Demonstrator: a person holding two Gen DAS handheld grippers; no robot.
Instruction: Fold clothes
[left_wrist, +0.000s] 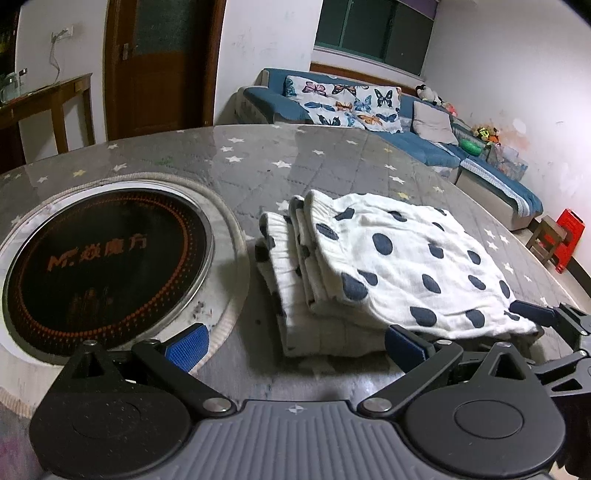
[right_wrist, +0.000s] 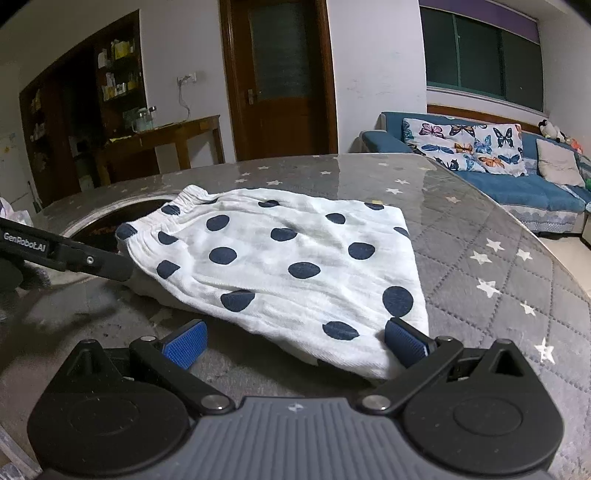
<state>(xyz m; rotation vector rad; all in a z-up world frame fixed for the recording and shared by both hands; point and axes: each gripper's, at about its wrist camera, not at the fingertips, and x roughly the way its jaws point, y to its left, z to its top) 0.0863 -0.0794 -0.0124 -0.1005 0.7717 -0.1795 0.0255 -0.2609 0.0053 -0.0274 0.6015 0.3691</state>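
Observation:
A white garment with dark blue dots lies folded in several layers on the grey star-patterned table. My left gripper is open and empty, just in front of the garment's near edge. The garment also shows in the right wrist view. My right gripper is open, its right pad at the garment's near corner, nothing pinched. The right gripper's finger shows at the right edge of the left wrist view; the left gripper's arm shows at the left of the right wrist view.
A round black induction hob is set into the table, left of the garment. Beyond the table are a blue sofa with a butterfly cushion, a wooden door, a side table and a red stool.

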